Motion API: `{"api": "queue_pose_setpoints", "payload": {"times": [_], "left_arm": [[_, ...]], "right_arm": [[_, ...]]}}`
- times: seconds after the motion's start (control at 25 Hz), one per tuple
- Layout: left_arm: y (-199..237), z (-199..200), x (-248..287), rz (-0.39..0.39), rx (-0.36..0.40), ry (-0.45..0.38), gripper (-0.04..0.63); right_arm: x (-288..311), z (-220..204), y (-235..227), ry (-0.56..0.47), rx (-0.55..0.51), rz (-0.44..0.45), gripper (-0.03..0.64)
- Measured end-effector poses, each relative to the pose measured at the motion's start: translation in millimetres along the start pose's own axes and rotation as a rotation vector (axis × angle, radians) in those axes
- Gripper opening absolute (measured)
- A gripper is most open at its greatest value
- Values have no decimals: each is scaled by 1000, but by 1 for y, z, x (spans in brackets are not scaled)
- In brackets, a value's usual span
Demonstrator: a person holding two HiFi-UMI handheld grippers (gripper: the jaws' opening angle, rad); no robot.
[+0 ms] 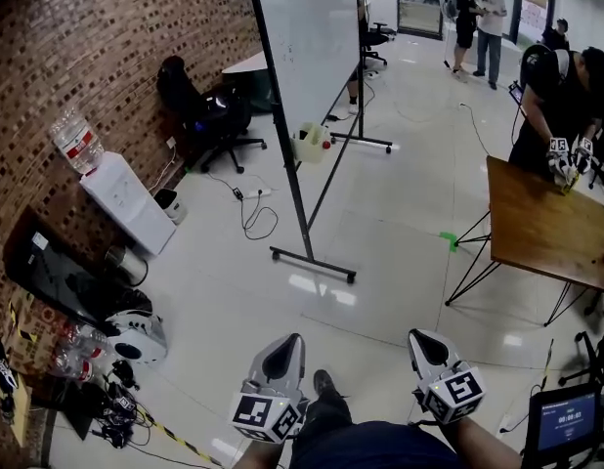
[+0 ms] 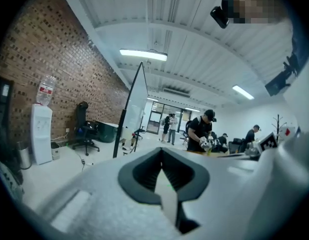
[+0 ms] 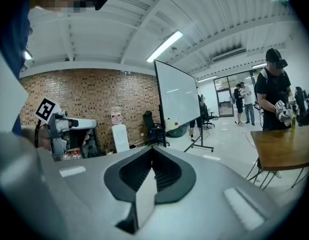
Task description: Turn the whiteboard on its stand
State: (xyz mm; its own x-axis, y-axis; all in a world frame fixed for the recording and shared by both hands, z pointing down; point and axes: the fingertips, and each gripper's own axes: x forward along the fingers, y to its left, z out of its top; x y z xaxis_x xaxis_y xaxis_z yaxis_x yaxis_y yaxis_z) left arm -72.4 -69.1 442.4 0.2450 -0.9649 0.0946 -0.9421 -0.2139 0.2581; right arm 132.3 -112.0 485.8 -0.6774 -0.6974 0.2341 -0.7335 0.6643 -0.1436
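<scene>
Whiteboard (image 1: pixel 307 37) untouched, standing on the floor (image 1: pixel 380 228) along its brick wall (image 1: pixel 77 57) edge, well ahead of me. Left tongs (image 1: pixel 282 358) and right tongs (image 1: pixel 428 347) both clenched, empty. Approach step, I'd say; next: close in, open, grip frame edge.

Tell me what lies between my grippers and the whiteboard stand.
Bare glossy floor only, in the head view, from the left gripper and right gripper to the whiteboard stand.

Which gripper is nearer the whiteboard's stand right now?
Left. The left gripper sits almost straight below the whiteboard stand's near foot in the head view; the right gripper is off to that foot's right, toward the wooden table. Neither touches it.
</scene>
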Motion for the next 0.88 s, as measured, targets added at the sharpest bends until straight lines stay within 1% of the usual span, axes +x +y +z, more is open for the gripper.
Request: {"api": "queue_pose_setpoints", "payload": {"times": [0.08, 0.2, 0.24, 0.28, 0.32, 0.4, 0.52, 0.56, 0.64, 0.72, 0.88], "left_arm": [[19, 20, 21, -14, -14, -16, 5], [37, 44, 54, -99, -39, -26, 6], [42, 49, 64, -123, -37, -21, 7], [47, 53, 74, -137, -30, -15, 32], [52, 56, 83, -147, -24, -14, 40], [60, 64, 96, -162, -16, -24, 40], [72, 84, 112, -154, 4, -31, 42], [77, 88, 119, -151, 14, -29, 58], [87, 96, 137, -142, 32, -31, 111], [98, 103, 155, -130, 54, -49, 114], [128, 121, 198, -103, 87, -79, 106]], "right_arm": [[26, 17, -4, -17, -4, -18, 8], [64, 37, -10, -29, 13, -32, 8], [75, 45, -11, -27, 23, -35, 8], [85, 52, -12, -25, 24, -40, 8], [93, 57, -15, -24, 16, -50, 8], [107, 69, -22, -26, -1, -72, 8], [131, 87, -31, -35, -17, -89, 8], [139, 93, -34, -44, -12, -93, 8], [155, 102, -43, -63, -6, -98, 8], [170, 104, -54, -70, -7, -95, 8], [209, 112, -72, -97, 9, -61, 8]]}}
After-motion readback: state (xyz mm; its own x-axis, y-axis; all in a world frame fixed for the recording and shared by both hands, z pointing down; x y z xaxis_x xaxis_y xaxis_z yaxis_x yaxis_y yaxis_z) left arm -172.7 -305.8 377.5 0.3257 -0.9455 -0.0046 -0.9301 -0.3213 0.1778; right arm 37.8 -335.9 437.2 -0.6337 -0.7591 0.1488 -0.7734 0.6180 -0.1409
